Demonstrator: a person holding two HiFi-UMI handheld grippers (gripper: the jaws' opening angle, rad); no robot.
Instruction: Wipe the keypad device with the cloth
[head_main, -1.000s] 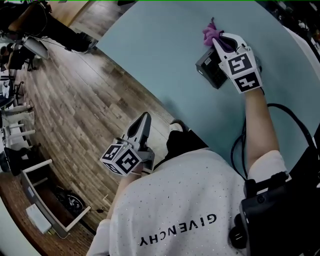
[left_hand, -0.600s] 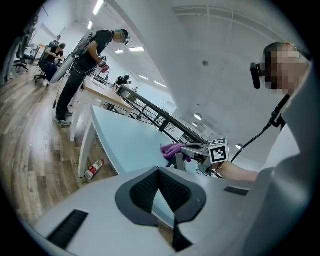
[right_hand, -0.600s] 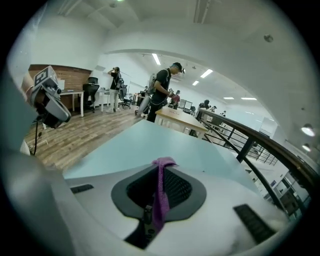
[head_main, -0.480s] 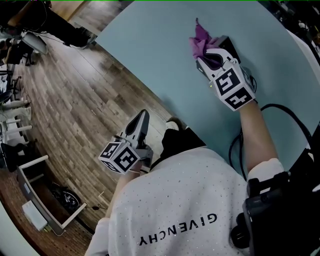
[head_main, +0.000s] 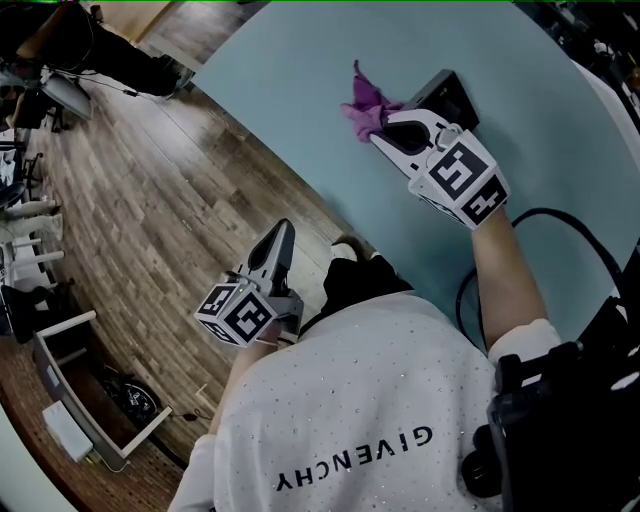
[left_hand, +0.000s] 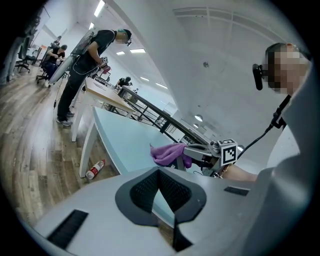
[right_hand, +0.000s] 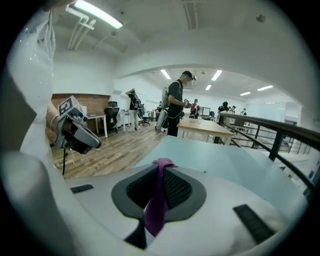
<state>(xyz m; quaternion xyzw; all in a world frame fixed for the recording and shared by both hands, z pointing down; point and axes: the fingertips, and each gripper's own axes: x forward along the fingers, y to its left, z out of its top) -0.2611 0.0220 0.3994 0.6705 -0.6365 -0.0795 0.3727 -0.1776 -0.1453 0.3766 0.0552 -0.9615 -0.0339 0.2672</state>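
Observation:
The black keypad device (head_main: 447, 97) lies on the pale blue table (head_main: 300, 90), just right of my right gripper (head_main: 383, 128). That gripper is shut on a purple cloth (head_main: 366, 102), which sticks out to the upper left, off the device. In the right gripper view the cloth (right_hand: 158, 200) is pinched between the jaws. My left gripper (head_main: 280, 243) hangs shut and empty over the wooden floor beside the table's near edge. From the left gripper view the cloth (left_hand: 170, 153) and the right gripper (left_hand: 210, 152) show above the table.
A black cable (head_main: 560, 225) trails along my right arm. A bottle (left_hand: 94, 169) lies on the floor under the table. A person (left_hand: 82, 65) stands by a desk farther off. Chairs and equipment (head_main: 40, 90) crowd the floor at the left.
My right gripper has swung left with the cloth, sliding off the keypad device, which now shows uncovered to its right. The left gripper has barely moved.

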